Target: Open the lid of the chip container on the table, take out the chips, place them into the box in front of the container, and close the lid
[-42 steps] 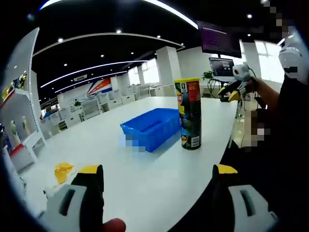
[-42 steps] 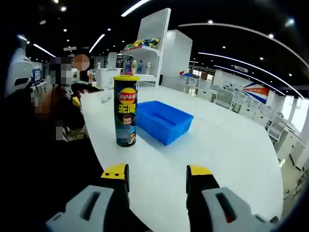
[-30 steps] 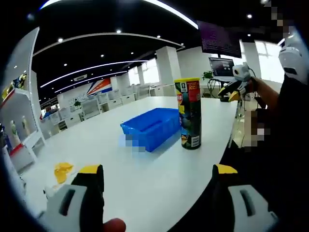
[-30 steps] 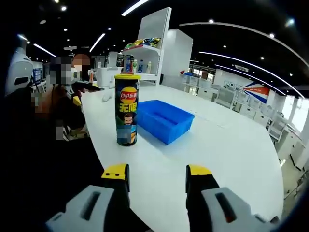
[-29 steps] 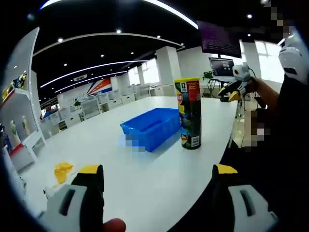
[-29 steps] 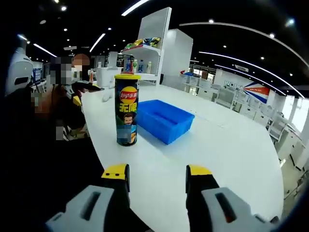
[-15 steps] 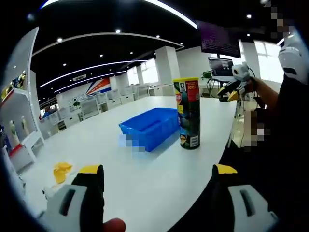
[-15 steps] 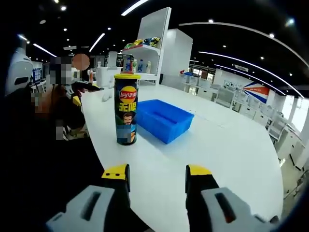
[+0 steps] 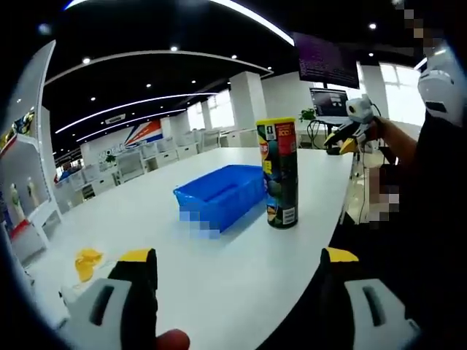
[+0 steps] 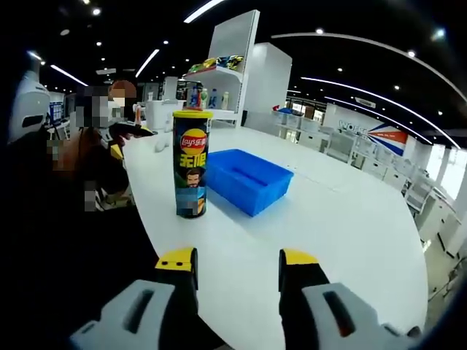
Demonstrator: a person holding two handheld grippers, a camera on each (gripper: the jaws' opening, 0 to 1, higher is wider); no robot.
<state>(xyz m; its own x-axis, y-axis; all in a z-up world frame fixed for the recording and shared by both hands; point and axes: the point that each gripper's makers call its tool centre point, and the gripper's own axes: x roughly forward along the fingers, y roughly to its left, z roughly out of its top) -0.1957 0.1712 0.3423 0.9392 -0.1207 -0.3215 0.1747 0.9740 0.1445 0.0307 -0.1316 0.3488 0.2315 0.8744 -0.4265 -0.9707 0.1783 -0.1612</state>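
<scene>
Right gripper view: chip container point(image 10: 191, 163) stands upright on the table point(image 10: 350, 226), yellow lid point(image 10: 192, 114) still on, touching the empty blue box point(image 10: 248, 179). No step done yet. Right gripper point(image 10: 237, 266) and left gripper point(image 9: 237, 266) both gape wide, holding nothing.

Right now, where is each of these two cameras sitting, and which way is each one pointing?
Left gripper view: rides on the left gripper, looks across the white table at the chip container with the blue box to its left; open jaws and a fingertip show.
Right gripper view: rides on the right gripper, sees the container with the box to its right; open jaws show.
Both share container, box and table.
</scene>
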